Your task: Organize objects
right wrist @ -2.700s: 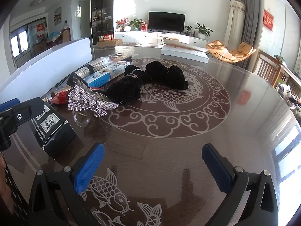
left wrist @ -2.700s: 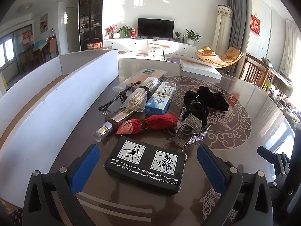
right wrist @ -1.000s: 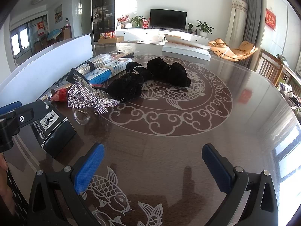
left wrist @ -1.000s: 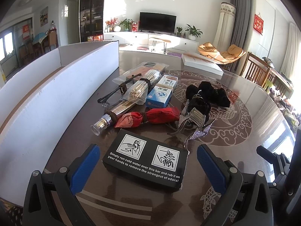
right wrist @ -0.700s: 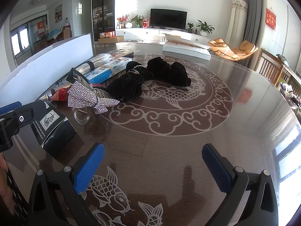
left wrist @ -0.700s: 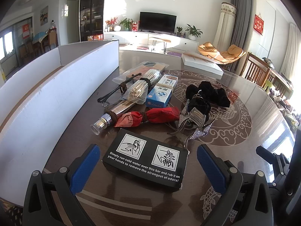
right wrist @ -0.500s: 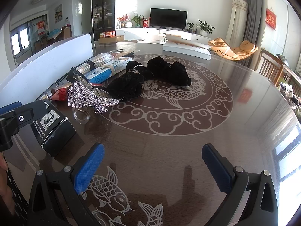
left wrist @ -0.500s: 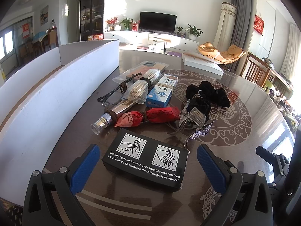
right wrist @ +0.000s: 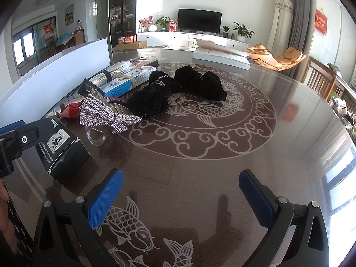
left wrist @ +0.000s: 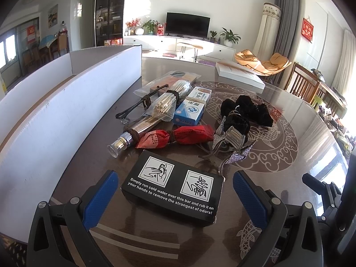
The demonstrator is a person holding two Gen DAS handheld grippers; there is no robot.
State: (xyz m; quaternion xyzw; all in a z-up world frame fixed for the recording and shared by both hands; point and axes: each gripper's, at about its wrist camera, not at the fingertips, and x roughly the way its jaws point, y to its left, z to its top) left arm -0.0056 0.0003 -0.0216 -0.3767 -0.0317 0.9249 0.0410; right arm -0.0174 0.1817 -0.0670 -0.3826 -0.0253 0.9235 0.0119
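Observation:
A black box point(left wrist: 172, 189) printed with hand-washing pictures lies just ahead of my open left gripper point(left wrist: 174, 197), between its blue fingertips without touching them. Behind it lie a red wrapped packet point(left wrist: 175, 136), a silver tube point(left wrist: 133, 133), a bagged stick bundle point(left wrist: 168, 102), a blue-and-white box point(left wrist: 192, 109), a rhinestone hair clip point(left wrist: 231, 145) and black velvet scrunchies point(left wrist: 247, 111). My right gripper point(right wrist: 180, 194) hangs open over bare table, with the rhinestone clip point(right wrist: 104, 113), scrunchies point(right wrist: 178, 91) and black box point(right wrist: 61, 153) to its left.
A long white open box point(left wrist: 66, 102) runs along the table's left side. A flat white box point(left wrist: 239, 74) sits at the far edge. The round brown table point(right wrist: 211, 146) with fish patterns has bare surface on its right half. Chairs stand beyond it at right.
Over the earlier frames the left gripper drifted slightly relative to the objects; in the last second nothing has visibly moved. Both grippers stay open.

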